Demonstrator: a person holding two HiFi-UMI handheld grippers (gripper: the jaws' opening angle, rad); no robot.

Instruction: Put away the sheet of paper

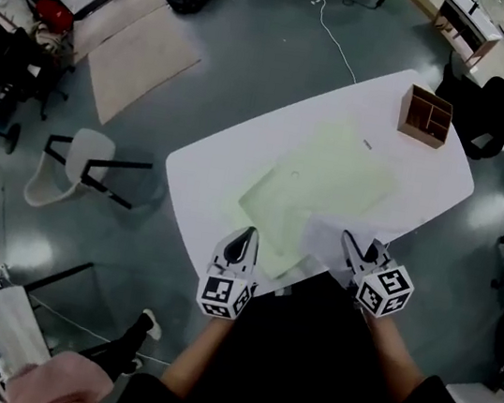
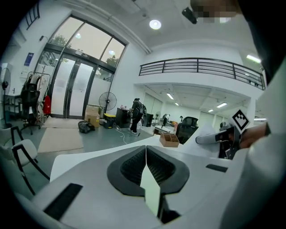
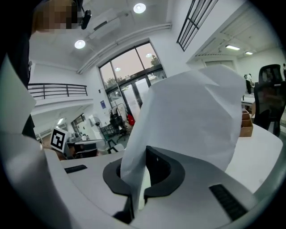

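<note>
Chair [image 1: 72,167] on the floor off to the left, well apart from everything that matters

Left gripper [image 1: 244,238]: jaws together, pinching a thin pale edge of the sheet of paper [image 1: 331,180], which shows edge-on in the left gripper view. It holds the sheet's near-left corner, close to the near edge of the worktop [image 1: 201,175]

The sheet lies mostly flat on the worktop, ahead of both grippers. Its long axis runs away from the person, roughly toward the far right corner

Right gripper [image 1: 358,249]: jaws clamped on the near-right corner. That corner is lifted and curls up over the jaws, blocking much of the right gripper view

Wooden box [image 1: 425,116] stands at the far right corner, well apart from the sheet's far edge. The right gripper is the nearer one to it

Judgement: the whole sheet lies forward of the jaws, so the next move (fold or carry) probably goes forward and to the right

Room: bare worktop all round the sheet, nothing visible in the path

Risk: the limp sheet could sag or crease if the two grippers travel unevenly
</note>
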